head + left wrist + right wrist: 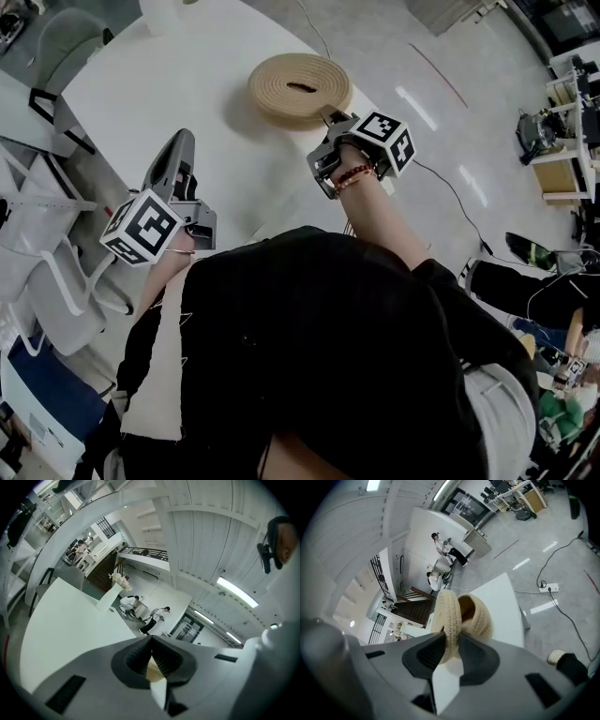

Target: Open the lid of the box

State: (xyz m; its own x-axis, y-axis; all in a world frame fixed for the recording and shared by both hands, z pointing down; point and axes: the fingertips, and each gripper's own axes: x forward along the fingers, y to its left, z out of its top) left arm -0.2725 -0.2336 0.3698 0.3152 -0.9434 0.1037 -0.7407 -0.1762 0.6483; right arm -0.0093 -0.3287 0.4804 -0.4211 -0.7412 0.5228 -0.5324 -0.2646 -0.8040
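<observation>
A round woven beige box (pixel 300 86) rests on the white table (pixel 169 84) in the head view. My right gripper (pixel 330 118) reaches its near edge. In the right gripper view the jaws (pixel 451 649) are shut on the rim of the woven lid (pixel 449 616), which stands tilted up on edge. The box body (pixel 482 617) shows behind it with a dark opening. My left gripper (pixel 181 148) hovers over the table's left part, well apart from the box. Its jaws (pixel 151 643) are shut with nothing between them.
White chairs (pixel 47 253) stand left of the table. A white cylinder (pixel 159 14) sits at the table's far edge. A cable (pixel 450 192) runs over the grey floor to the right. People stand far off across the hall (pixel 157 616).
</observation>
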